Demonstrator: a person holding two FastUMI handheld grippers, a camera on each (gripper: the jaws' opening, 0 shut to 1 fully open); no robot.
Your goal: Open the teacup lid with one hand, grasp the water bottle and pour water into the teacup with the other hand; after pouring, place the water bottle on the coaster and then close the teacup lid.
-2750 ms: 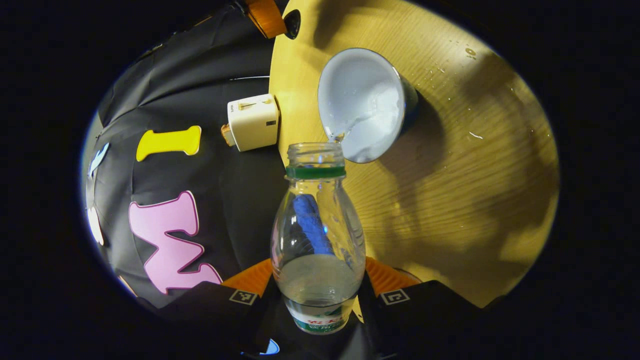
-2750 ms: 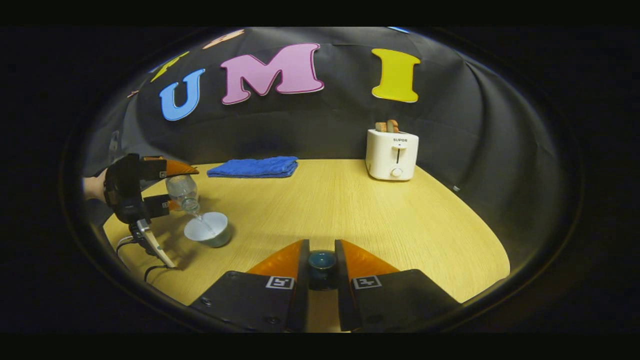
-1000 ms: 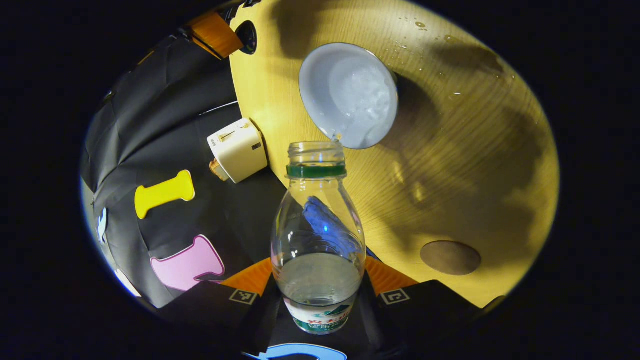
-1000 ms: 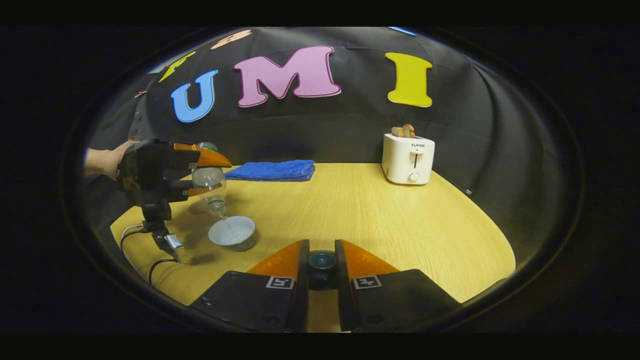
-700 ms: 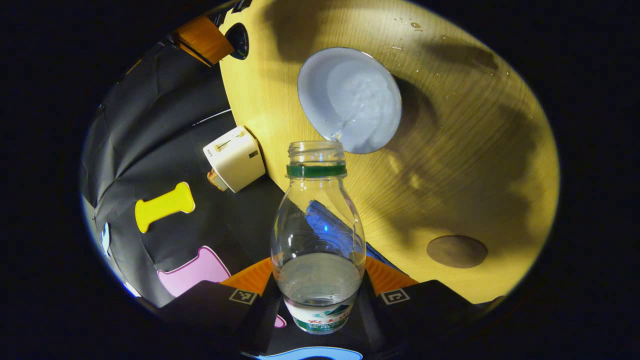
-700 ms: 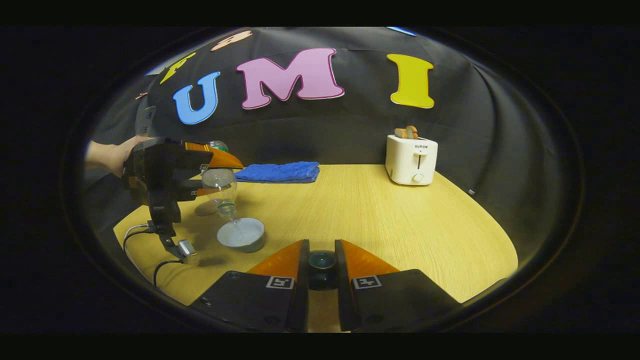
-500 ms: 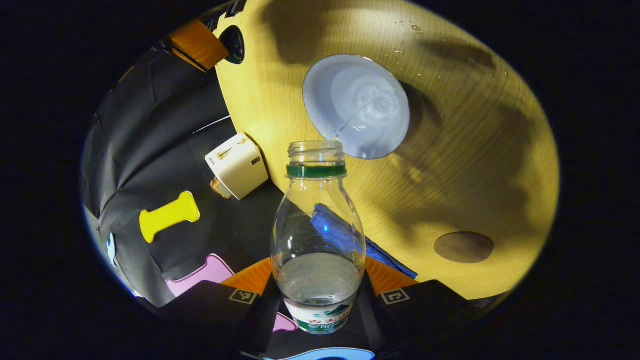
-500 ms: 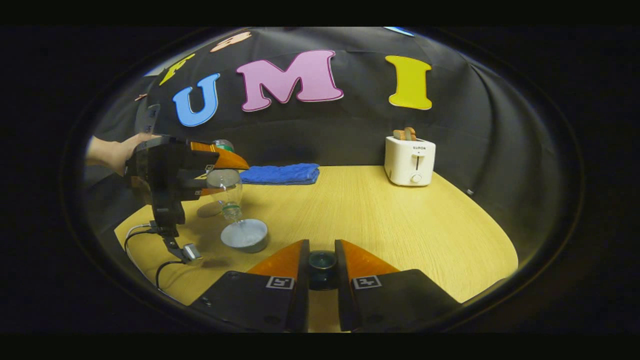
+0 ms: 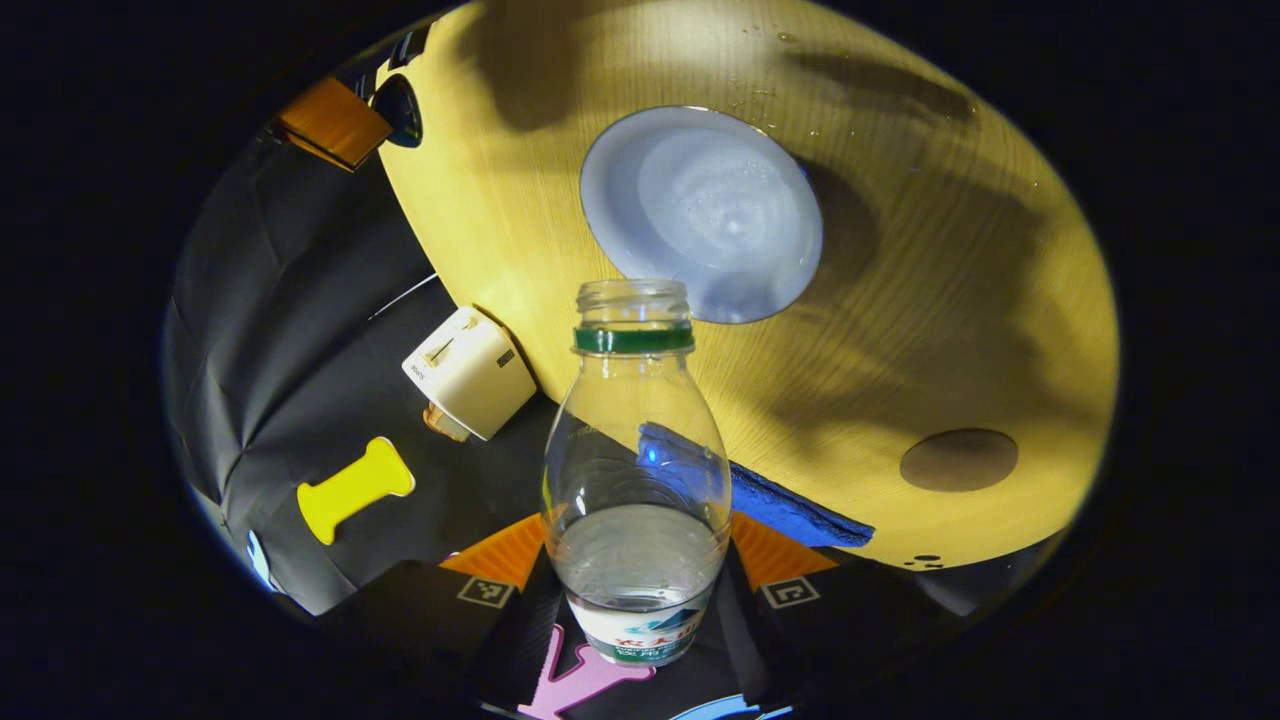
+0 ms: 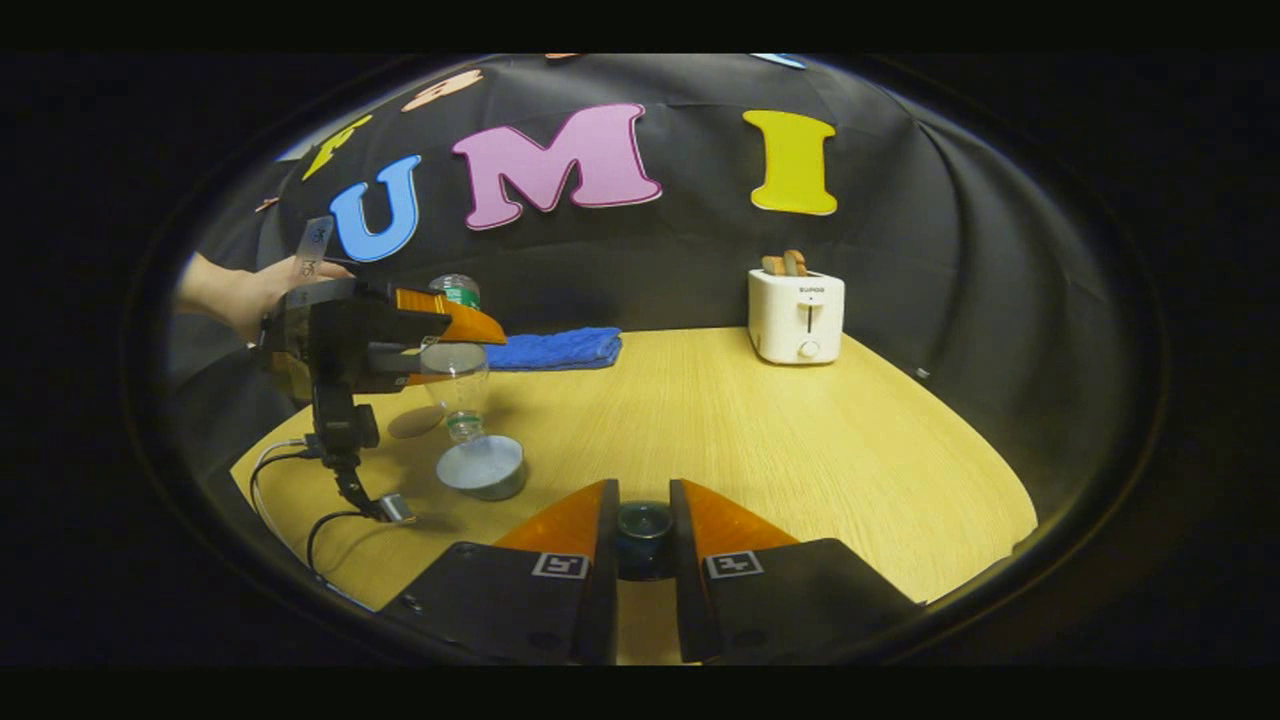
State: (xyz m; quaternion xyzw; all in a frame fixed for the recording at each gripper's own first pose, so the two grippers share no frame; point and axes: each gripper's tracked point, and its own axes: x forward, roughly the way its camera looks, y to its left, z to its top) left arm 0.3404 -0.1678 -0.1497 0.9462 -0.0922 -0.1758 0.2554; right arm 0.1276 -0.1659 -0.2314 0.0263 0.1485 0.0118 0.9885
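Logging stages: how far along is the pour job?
Done: lid off, clamped in the right tool; teacup holds water. In hand: left tool grips the water bottle, mouth down over the cup; no stream visible. Left: stand the bottle on the coaster, then put the lid on the cup.

Warm, patchy light on the table (image 9: 930, 300), dark soft shadows across it; fisheye bends the far edge, corners dim, focus sharp.
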